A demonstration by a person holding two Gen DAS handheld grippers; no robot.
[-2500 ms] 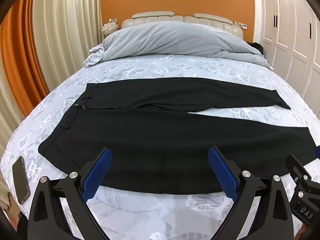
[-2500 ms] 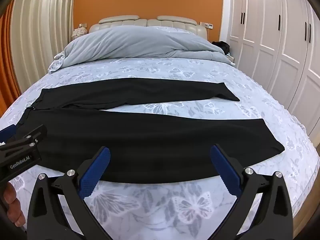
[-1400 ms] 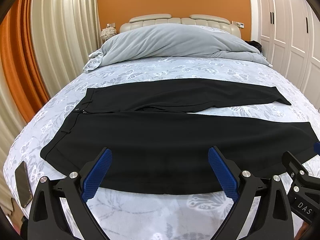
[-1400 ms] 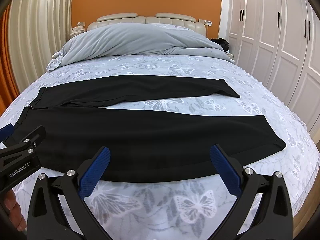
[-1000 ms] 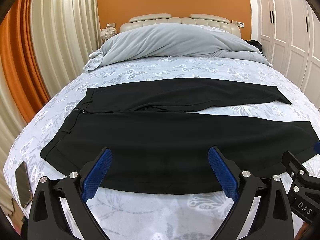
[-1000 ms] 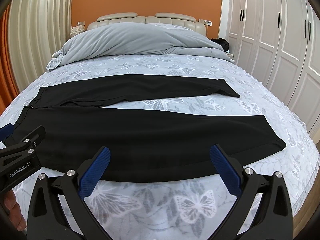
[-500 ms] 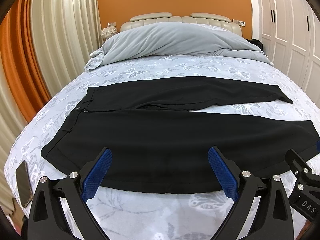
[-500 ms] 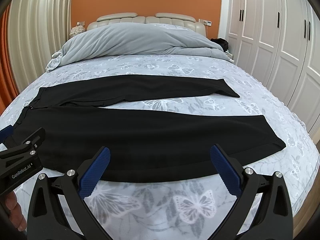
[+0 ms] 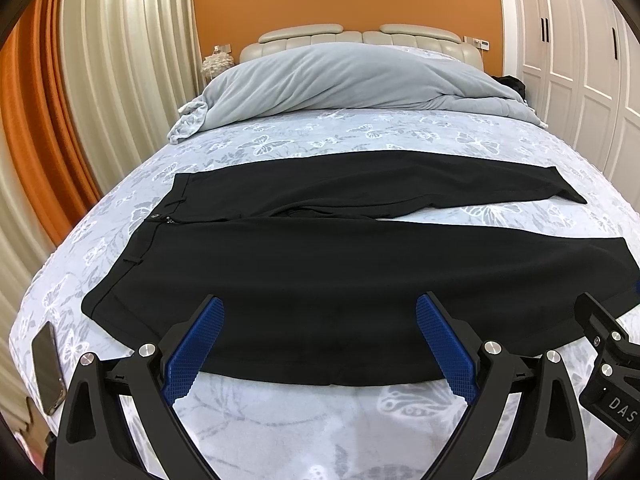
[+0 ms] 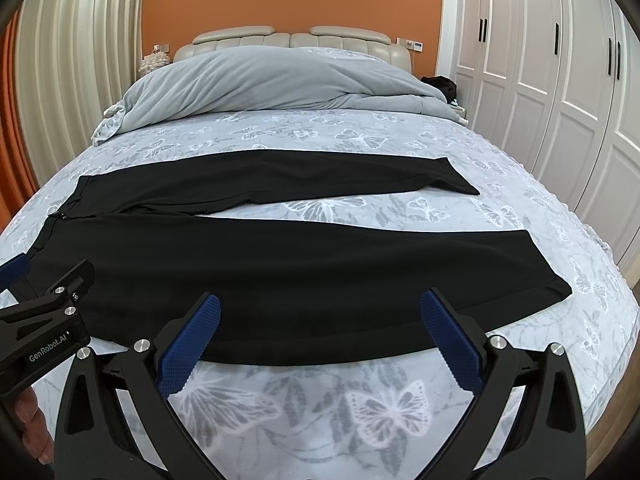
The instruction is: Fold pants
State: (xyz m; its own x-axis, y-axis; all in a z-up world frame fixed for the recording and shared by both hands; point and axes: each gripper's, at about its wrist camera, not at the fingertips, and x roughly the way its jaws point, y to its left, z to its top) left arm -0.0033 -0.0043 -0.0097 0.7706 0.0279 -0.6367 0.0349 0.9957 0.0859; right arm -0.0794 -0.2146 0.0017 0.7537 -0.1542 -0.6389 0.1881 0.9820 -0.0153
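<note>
Unmoved – black pants (image 9: 360,280) (legs splayed flat)

Matt black cloth pants (image 9: 360,280); blue ribbed fingers (image 9: 192,350); glossy phone (image 9: 47,364).

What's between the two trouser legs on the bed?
Just bare butterfly-print sheet, a wedge widening toward the cuffs between the far leg and near leg. Both views show it.

bed (image 9: 280,432): butterfly-print sheet | on it: black pants (image 9: 340,280), grey duvet (image 9: 344,76), phone (image 9: 48,364)
</note>
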